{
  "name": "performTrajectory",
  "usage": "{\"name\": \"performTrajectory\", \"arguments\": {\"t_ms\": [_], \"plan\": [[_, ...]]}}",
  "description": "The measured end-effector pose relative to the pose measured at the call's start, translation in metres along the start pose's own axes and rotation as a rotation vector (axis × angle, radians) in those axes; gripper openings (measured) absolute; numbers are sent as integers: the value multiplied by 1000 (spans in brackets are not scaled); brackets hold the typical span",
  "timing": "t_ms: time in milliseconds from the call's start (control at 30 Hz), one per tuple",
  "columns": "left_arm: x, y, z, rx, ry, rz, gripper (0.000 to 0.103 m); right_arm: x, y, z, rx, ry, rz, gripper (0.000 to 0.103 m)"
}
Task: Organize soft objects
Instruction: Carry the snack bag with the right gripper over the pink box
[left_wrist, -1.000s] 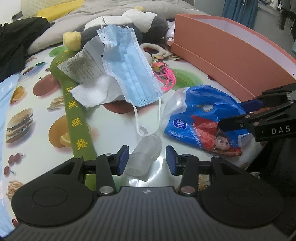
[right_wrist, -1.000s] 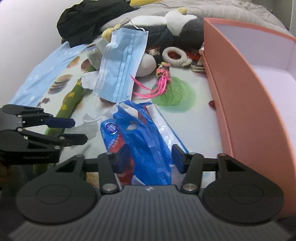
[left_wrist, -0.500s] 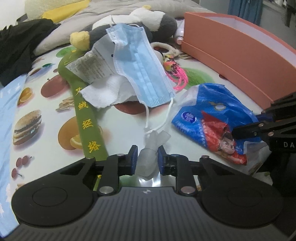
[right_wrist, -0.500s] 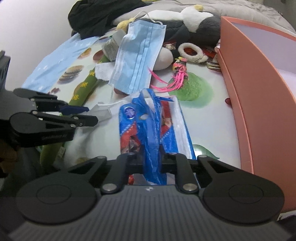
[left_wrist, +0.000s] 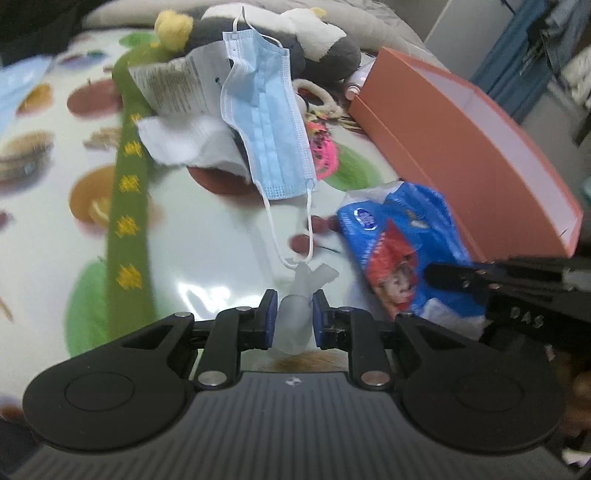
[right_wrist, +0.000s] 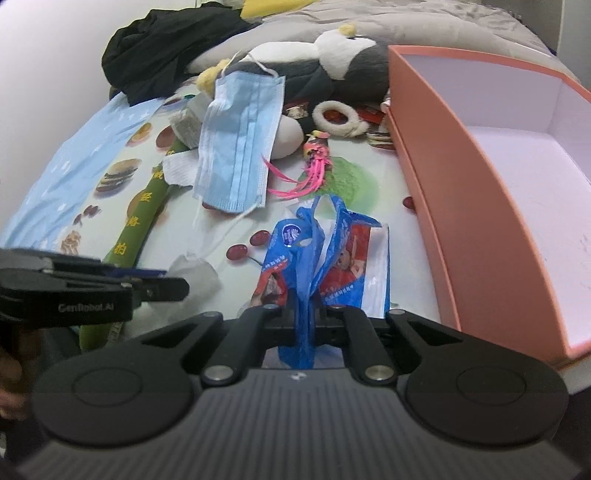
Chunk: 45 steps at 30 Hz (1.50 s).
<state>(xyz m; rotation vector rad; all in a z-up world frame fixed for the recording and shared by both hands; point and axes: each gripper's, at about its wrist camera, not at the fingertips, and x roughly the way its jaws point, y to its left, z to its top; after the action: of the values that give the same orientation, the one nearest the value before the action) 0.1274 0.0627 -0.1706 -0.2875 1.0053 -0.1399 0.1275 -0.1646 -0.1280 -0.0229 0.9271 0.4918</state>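
Observation:
My left gripper (left_wrist: 294, 314) is shut on a soft translucent sleeve (left_wrist: 300, 295), lifted off the patterned tablecloth; an ear loop of the blue face mask (left_wrist: 264, 125) hangs at its tip. My right gripper (right_wrist: 309, 314) is shut on the blue plastic snack bag (right_wrist: 325, 251), which hangs bunched between its jaws. The bag also shows in the left wrist view (left_wrist: 402, 240), the sleeve in the right wrist view (right_wrist: 199, 271). The open salmon box (right_wrist: 480, 206) stands just right of the bag.
A green embroidered sash (left_wrist: 127, 177), white tissue (left_wrist: 184, 140), printed paper (left_wrist: 173, 88), pink tassel (right_wrist: 314, 173), white scrunchie (right_wrist: 338, 118) and a grey-white plush (right_wrist: 325, 66) lie on the tablecloth (left_wrist: 207, 240). Black clothing (right_wrist: 166, 48) is heaped at the back left.
Both grippers closed from open: the left on the translucent sleeve, the right on the blue bag. Both have since lifted their loads, and the mask's ear loop is pulled along.

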Motion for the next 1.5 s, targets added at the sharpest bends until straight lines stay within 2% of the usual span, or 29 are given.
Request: {"name": "performTrajectory", "arguments": {"t_ms": [200, 333, 567, 800, 1133, 1500], "plan": [[4, -3, -12, -136, 57, -77, 23, -12, -4, -7, 25, 5, -18, 8], [7, 2, -17, -229, 82, -116, 23, -17, -6, -12, 33, 17, 5, 7], [5, 0, -16, -210, 68, -79, 23, -5, -5, -7, 22, 46, 70, 7], [2, 0, -21, -213, 70, -94, 23, 13, 1, 8, 33, 55, 140, 8], [-20, 3, -23, -228, 1, -65, 23, 0, 11, 17, -19, 28, 96, 7], [-62, -28, 8, -172, -123, -2, 23, -55, 1, 27, -6, -66, 19, 6]]}}
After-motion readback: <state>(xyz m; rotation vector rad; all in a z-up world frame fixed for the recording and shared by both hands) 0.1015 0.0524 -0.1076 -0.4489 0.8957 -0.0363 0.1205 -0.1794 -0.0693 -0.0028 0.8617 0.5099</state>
